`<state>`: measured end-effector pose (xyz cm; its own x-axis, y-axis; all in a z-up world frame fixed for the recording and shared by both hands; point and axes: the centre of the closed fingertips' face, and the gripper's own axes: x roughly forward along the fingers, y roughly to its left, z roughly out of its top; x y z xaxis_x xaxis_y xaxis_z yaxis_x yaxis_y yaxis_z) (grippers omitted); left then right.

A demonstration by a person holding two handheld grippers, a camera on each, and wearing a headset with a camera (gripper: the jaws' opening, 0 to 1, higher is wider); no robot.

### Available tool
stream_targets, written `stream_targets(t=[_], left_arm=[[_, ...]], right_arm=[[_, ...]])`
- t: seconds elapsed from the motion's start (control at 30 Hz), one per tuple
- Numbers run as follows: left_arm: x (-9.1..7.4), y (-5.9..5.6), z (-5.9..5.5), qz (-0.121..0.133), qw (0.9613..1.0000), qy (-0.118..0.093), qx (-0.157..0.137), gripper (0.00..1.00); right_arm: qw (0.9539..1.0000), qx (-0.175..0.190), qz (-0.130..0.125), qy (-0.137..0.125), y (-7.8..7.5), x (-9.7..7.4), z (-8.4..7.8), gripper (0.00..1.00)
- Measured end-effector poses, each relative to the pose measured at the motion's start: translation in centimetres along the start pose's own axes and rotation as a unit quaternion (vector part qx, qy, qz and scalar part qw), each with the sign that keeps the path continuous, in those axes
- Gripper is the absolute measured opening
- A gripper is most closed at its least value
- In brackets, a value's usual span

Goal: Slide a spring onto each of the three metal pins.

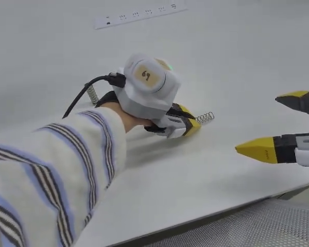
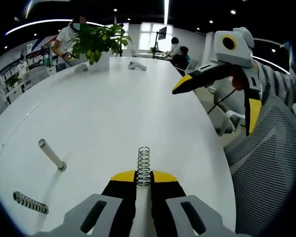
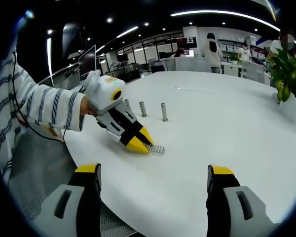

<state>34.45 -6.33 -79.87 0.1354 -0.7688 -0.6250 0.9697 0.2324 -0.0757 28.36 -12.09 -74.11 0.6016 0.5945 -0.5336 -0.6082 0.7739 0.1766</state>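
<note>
My left fingers (image 2: 124,177) are pinched shut on one end of a spring (image 2: 144,160) at lower middle, low on the tabletop (image 2: 138,98). With so shallow a grip, it may bend or pop free before it reaches the pin (image 2: 52,154) at lower left. My right fingers (image 3: 88,172) gape wide, empty.

The white worktop (image 1: 221,77) is long and wide. A white power strip (image 1: 139,14) lies on it, far from the near edge in the head view. At the far end a leafy plant (image 2: 96,42) stands in a white pot (image 2: 103,61). Near it lie two small white objects (image 2: 137,65), perhaps controllers, too small to tell. A grey mesh chair (image 2: 271,163) stands at the worktop's side. Beyond, people (image 2: 177,49) sit under ceiling light strips (image 3: 217,13), and a dark monitor (image 3: 87,60) stands in the background.
</note>
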Motion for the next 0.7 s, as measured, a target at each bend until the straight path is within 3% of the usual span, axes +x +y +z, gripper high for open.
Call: stream_targets(t=[0.13,0.5,0.7], left_arm=[[-1.5,0.8,0.2,0.013,0.9995,-0.016,-0.024,0.03],[-6.3,2.4,-0.4,0.057,0.9981,-0.016,-0.013,0.03],[-8.8,2.5,-0.5,0.064,0.9976,-0.020,-0.017,0.03]], right_arm=[[1.0000,-0.008,0.004,0.004,0.2,0.1,0.0,0.87],[0.9988,-0.042,0.023,0.013,0.6,0.4,0.9,0.85],[0.9967,-0.068,0.044,0.013,1.2,0.7,2.1,0.80]])
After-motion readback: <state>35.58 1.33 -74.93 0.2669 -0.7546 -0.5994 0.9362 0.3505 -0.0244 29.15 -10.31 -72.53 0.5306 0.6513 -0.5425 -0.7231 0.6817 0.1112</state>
